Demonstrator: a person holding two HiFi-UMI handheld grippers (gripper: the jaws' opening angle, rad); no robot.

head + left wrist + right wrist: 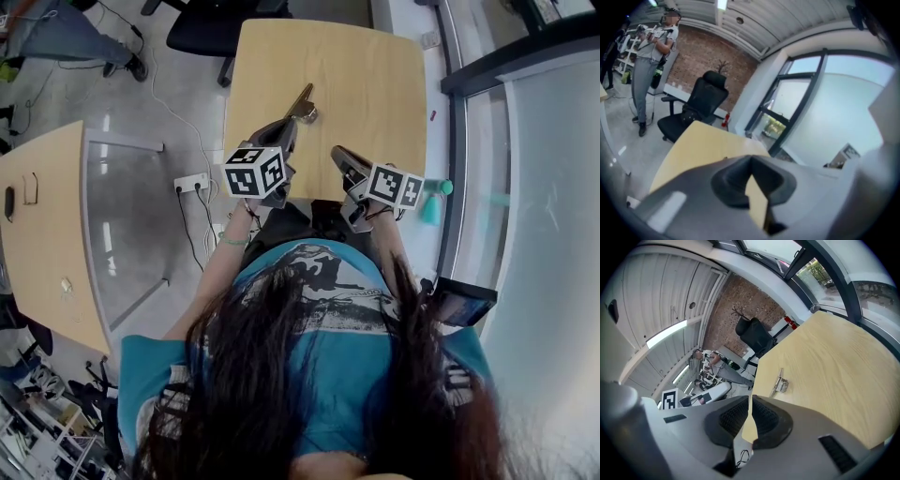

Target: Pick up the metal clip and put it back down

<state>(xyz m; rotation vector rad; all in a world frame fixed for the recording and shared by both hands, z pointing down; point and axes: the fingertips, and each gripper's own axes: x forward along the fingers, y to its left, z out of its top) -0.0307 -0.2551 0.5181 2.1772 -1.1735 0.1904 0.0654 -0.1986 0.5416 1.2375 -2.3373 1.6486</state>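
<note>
The jaws of the left gripper (751, 163) are together, with nothing between them. The jaws of the right gripper (750, 401) are together too, also empty. The metal clip (779, 383) lies on the wooden table (834, 366), near the left gripper's tip.

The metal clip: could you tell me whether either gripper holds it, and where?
Neither: the silver metal clip lies free on the pale wooden table; left gripper and right gripper are shut, empty.

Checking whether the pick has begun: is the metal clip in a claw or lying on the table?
Lying on the table: the metal clip rests free on the wood, and the left claw is shut on nothing.
</note>
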